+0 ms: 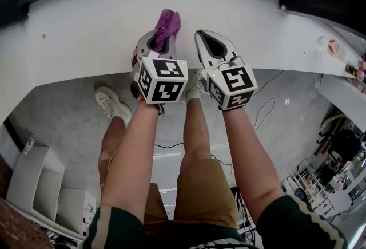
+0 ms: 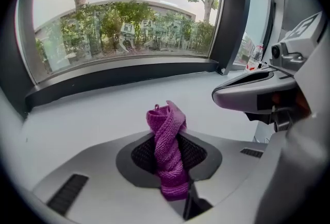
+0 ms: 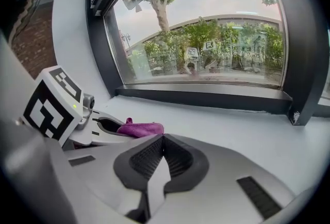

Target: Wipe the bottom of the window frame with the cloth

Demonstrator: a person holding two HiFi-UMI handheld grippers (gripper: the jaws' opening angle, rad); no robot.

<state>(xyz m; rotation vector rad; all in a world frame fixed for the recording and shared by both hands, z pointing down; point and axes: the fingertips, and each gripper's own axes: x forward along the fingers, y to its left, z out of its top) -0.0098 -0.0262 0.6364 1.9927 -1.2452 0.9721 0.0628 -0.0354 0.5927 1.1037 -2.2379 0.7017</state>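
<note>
A purple knitted cloth is pinched in my left gripper, which is shut on it; the cloth stands up twisted between the jaws. Both grippers hover over the white window sill, short of the dark bottom rail of the window frame at the far side. My right gripper is beside the left one, shut with nothing in it. From the right gripper view the cloth and the left gripper show at the left.
The dark frame rail runs along the sill's far edge, with an upright post at the right. Small bottles stand at the sill's right end. Below the sill's near edge are the person's legs and a grey floor with cables.
</note>
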